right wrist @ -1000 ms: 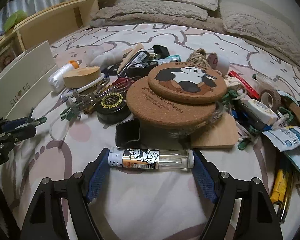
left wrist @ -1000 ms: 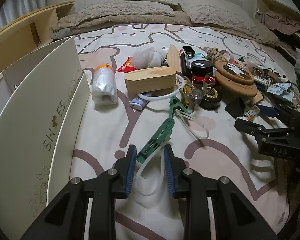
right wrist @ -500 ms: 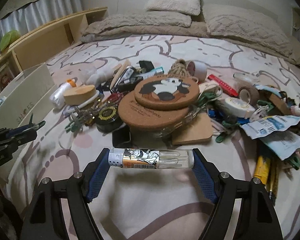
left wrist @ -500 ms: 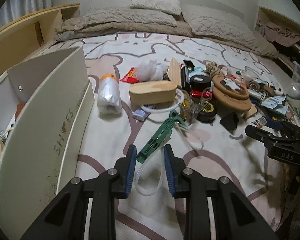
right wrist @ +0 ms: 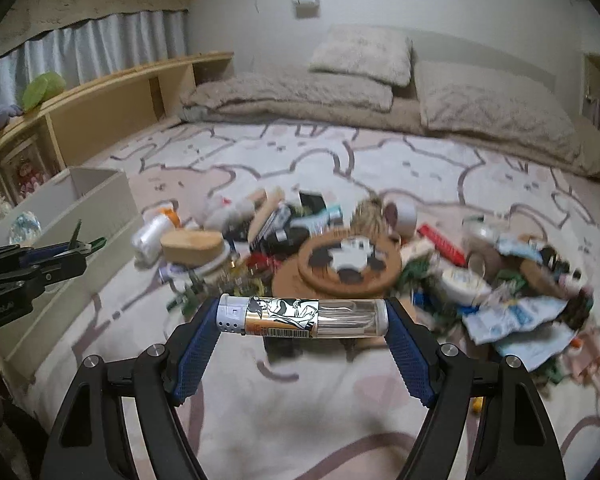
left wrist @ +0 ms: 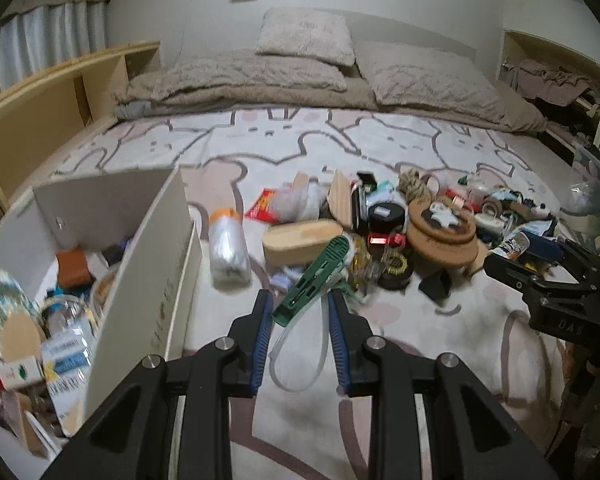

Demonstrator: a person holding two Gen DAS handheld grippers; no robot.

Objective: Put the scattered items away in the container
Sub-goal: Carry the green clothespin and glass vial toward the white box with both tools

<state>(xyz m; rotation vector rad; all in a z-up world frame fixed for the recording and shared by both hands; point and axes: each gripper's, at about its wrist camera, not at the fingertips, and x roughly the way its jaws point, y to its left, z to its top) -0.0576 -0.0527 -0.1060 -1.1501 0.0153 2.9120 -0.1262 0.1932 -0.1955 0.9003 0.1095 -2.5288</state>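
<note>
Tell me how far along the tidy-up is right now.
Partly done. The white box already holds several items. In hand: the left gripper grips a green clip with clear tubing, the right gripper a lighter. The pile by the cork coasters remains on the bed.

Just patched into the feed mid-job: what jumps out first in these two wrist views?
Both grippers are loaded: the right gripper has its jaws clamped on the ends of a clear tube lying crosswise, and the left gripper pinches a green clip with a white hose loop dangling below. Behind them a dense pile of clutter, topped by a panda cork coaster, sprawls over the bedspread. The half-filled white box stands at the left.
</note>
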